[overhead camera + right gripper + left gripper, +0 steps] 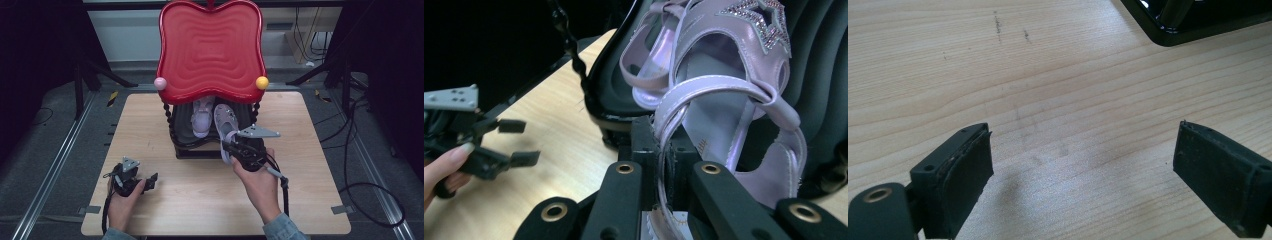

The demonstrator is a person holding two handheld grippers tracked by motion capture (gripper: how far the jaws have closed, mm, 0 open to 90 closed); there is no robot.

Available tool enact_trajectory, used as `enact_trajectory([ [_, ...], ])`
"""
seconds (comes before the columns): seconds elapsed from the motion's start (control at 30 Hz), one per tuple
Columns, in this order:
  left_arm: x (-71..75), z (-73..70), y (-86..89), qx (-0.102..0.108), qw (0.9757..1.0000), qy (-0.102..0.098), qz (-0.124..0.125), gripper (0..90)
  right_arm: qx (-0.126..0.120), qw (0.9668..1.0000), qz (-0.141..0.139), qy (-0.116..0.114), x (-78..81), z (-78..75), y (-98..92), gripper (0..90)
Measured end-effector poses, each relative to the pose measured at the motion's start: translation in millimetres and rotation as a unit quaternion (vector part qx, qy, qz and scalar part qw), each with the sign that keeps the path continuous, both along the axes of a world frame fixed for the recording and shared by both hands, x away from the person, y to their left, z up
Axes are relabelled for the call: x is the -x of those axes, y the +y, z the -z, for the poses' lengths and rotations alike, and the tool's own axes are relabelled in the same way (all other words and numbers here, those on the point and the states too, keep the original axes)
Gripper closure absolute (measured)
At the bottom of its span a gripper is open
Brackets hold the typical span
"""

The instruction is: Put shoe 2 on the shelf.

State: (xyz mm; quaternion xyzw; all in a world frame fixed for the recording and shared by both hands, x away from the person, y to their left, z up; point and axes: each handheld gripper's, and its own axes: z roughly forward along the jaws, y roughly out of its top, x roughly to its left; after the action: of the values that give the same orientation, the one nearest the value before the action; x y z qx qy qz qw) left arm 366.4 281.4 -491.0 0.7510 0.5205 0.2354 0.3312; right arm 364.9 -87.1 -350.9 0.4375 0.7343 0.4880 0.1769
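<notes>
Sandal (724,100), glossy lilac with a glittery star, sits at the front lip of the ribbed black tray (182,135) near the tabletop (200,200) centre; my right claw (666,165) pinches its thin strap tight. My left claw (1083,170) gapes wide, empty, over pale woodgrain near the front left corner.

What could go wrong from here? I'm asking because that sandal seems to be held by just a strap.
1. The right hand-held gripper pinches only a thin strap of the lilac sandal, so the shoe could swing or slip free.
2. The sandal overlaps the black lower tray and sits beside the second sandal; moving it might catch the tray's rim or nudge its mate.
</notes>
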Motion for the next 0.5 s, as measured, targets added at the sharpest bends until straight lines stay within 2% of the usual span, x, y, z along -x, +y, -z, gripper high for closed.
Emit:
enact_trajectory([
  [0.33, -0.1, -0.2, 0.2, 0.001, 1.0000, 0.000, 0.000, 8.2, 0.015, 0.9988, 0.044, -0.017, -17.4, 7.0, 19.2, 86.5],
  [0.5, -0.2, 0.0, -0.3, 0.001, 1.0000, 0.000, 0.001, 8.2, 0.020, 0.9968, 0.071, -0.031, -27.4, 10.7, 25.0, 86.4],
])
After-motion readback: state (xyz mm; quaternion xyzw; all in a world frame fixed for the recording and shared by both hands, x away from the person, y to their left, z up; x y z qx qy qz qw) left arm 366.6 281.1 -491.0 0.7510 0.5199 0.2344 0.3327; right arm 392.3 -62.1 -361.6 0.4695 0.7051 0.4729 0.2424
